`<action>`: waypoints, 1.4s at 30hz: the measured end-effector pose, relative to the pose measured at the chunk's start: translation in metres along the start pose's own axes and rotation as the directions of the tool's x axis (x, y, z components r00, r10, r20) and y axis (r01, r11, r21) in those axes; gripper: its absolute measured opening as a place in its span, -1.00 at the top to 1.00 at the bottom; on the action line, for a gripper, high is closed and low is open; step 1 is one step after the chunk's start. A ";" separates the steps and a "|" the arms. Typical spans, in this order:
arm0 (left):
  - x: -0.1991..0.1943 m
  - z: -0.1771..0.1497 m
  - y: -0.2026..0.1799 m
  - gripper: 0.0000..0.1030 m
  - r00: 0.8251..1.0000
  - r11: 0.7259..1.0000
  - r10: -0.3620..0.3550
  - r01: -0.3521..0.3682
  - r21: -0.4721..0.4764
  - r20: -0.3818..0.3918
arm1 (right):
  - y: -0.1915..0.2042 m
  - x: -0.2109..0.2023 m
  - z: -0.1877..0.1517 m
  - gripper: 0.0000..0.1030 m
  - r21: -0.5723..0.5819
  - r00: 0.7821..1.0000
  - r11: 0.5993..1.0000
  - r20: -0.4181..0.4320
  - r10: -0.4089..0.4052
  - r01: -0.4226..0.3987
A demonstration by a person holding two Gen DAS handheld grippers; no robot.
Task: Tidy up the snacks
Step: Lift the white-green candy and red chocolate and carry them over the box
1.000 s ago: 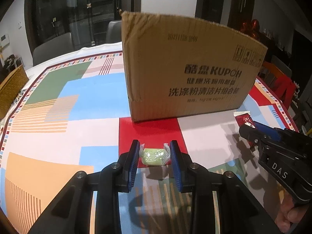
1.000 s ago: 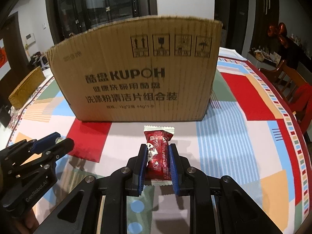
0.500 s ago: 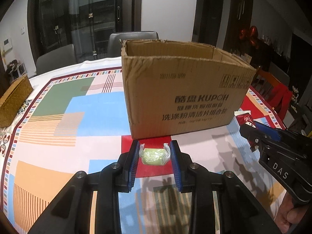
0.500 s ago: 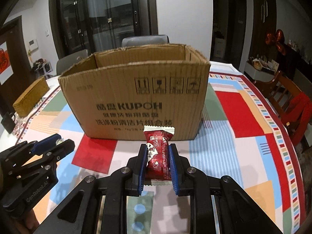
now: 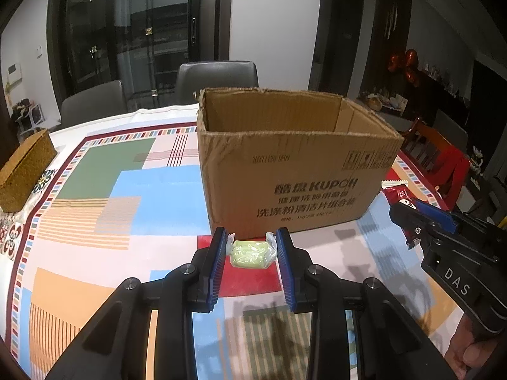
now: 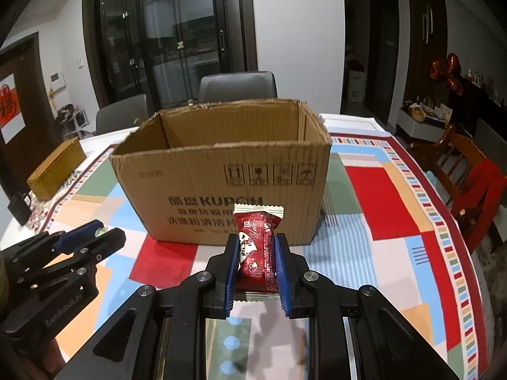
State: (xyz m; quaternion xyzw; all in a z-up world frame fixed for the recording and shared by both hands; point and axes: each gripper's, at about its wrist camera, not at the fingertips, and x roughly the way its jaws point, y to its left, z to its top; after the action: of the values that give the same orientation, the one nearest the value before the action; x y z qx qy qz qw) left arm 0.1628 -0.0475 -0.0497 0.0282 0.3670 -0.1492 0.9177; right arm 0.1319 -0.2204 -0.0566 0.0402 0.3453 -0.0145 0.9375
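My left gripper is shut on a green wrapped candy and holds it above the table in front of the open cardboard box. My right gripper is shut on a red snack packet, held upright in front of the same box. The box's inside walls show; its floor is hidden. The right gripper with the red packet also shows at the right of the left wrist view. The left gripper shows at the left of the right wrist view.
The patterned tablecloth covers a round table. A woven basket sits at the far left edge, with a dark mug near it. Grey chairs stand behind the table, a wooden chair with red cloth at the right.
Both grippers have risen with their snacks still held. The box's open top and inside walls have come into view.
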 end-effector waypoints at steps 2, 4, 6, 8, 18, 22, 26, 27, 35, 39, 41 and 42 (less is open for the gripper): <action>-0.003 0.004 0.000 0.39 1.000 1.000 -0.001 0.001 -0.002 0.007 | 0.001 -0.004 0.004 0.55 -0.003 1.000 1.000 0.010 0.000 0.000; -0.005 0.008 -0.001 0.39 1.000 1.000 -0.003 0.003 -0.006 0.011 | 0.000 -0.008 0.009 0.55 -0.006 1.000 1.000 0.020 0.000 0.000; -0.008 0.011 0.000 0.39 1.000 1.000 -0.003 0.003 -0.006 0.017 | 0.000 -0.011 0.012 0.55 -0.007 1.000 1.000 0.029 0.000 0.000; -0.011 0.016 0.000 0.39 1.000 1.000 -0.002 0.002 -0.008 0.024 | 0.001 -0.014 0.016 0.55 -0.010 0.999 1.000 0.037 0.002 -0.001; -0.021 0.037 -0.003 0.39 0.998 1.000 -0.007 0.007 -0.001 0.062 | -0.001 -0.030 0.037 0.55 -0.017 0.996 1.000 0.084 0.008 -0.007; -0.024 0.047 -0.004 0.39 0.997 1.000 -0.014 0.013 0.005 0.080 | -0.003 -0.034 0.047 0.55 -0.016 0.995 1.000 0.104 0.007 -0.005; -0.024 0.056 -0.006 0.39 0.995 1.000 -0.017 0.016 0.013 0.094 | -0.003 -0.037 0.054 0.55 -0.019 0.993 1.000 0.121 0.006 -0.003; -0.024 0.058 -0.006 0.39 0.995 1.000 -0.019 0.017 0.014 0.098 | -0.003 -0.037 0.056 0.55 -0.021 0.992 1.000 0.124 0.005 -0.003; -0.020 0.078 -0.004 0.39 0.993 1.000 -0.016 0.015 0.011 0.121 | -0.004 -0.037 0.074 0.55 -0.031 0.989 1.000 0.151 0.002 0.003; -0.017 0.085 -0.004 0.39 0.992 1.000 -0.014 0.013 0.011 0.125 | -0.002 -0.035 0.082 0.55 -0.037 0.987 0.999 0.160 0.002 0.004; -0.015 0.088 -0.003 0.39 0.992 1.000 -0.012 0.011 0.012 0.128 | -0.001 -0.033 0.086 0.55 -0.041 0.986 0.999 0.165 0.003 0.004; -0.013 0.090 -0.002 0.39 0.992 1.000 -0.010 0.009 0.014 0.129 | -0.001 -0.031 0.088 0.55 -0.043 0.986 0.999 0.166 0.003 0.004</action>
State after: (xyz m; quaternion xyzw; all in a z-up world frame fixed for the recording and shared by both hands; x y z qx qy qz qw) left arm 0.2134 -0.0606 0.0249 0.0227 0.3061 -0.1575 0.9386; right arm 0.1649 -0.2287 0.0306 0.0186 0.2662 -0.0105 0.9637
